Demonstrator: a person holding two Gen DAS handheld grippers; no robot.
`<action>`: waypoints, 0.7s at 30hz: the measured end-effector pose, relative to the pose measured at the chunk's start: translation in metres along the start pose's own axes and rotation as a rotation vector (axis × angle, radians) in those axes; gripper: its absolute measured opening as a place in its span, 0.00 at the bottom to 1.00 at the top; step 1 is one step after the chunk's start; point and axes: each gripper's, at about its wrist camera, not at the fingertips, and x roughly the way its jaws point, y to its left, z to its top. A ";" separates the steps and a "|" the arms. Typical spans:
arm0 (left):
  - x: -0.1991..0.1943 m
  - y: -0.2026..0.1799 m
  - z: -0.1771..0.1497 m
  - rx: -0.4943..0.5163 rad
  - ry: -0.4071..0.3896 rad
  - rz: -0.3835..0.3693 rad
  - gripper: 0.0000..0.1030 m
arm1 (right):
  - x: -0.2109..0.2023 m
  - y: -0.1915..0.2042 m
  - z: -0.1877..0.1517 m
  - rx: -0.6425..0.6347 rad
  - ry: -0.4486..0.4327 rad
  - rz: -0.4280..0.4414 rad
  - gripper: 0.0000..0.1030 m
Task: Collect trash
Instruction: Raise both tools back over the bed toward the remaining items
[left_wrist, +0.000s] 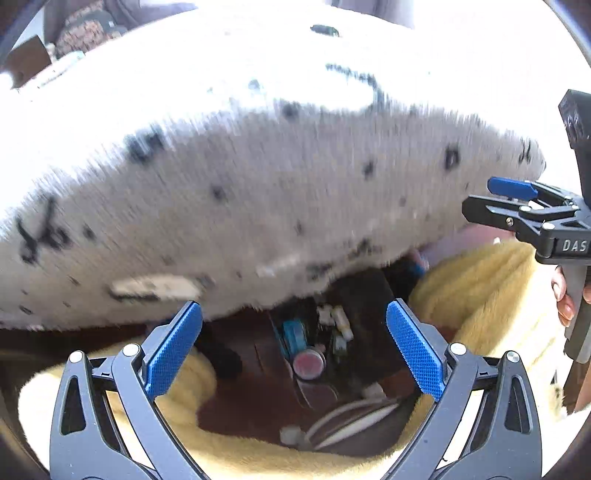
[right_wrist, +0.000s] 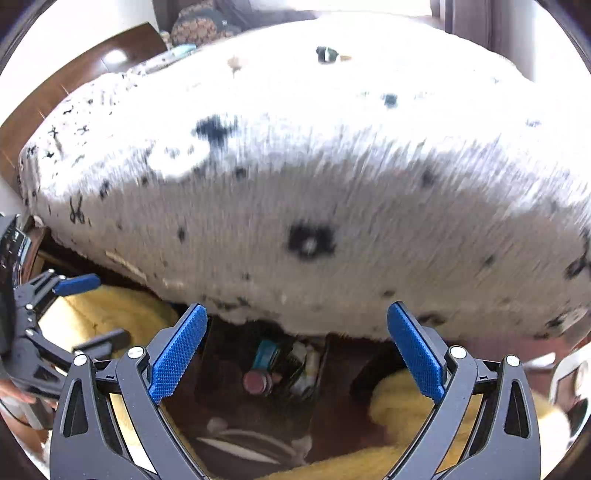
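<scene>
both grippers spread wide, nothing between the fingers. left gripper (left_wrist: 293, 350) hangs over a dark gap beneath the white speckled cover (left_wrist: 258, 192); right gripper (right_wrist: 295, 354) does the same from the other side. in the left view the right gripper's fingers also stand apart at the right edge.

small trash sits in the gap, straight ahead of both open grippers and below the fingertips, not touching them: a teal packet (left_wrist: 293, 334) (right_wrist: 266, 354), a round reddish cap (left_wrist: 308, 363) (right_wrist: 255, 382) just nearer the camera, and small white bits (left_wrist: 338, 321) beside it to the right. the packet's long axis runs away from the camera, roughly along the fingers. cannot tell what the items are exactly, blurred.

yellow fleece blanket (left_wrist: 476, 288) (right_wrist: 110, 310) flanks the gap. white cable (left_wrist: 351, 417) lies coiled nearer the camera.
</scene>
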 end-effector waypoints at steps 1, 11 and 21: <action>-0.008 0.004 0.007 0.000 -0.022 0.004 0.92 | -0.005 -0.001 0.004 -0.003 -0.017 -0.002 0.95; -0.037 0.031 0.060 -0.019 -0.147 0.076 0.92 | -0.033 -0.011 0.054 -0.010 -0.159 -0.027 0.95; -0.024 0.072 0.117 -0.062 -0.184 0.128 0.92 | -0.014 -0.030 0.110 0.045 -0.184 -0.027 0.96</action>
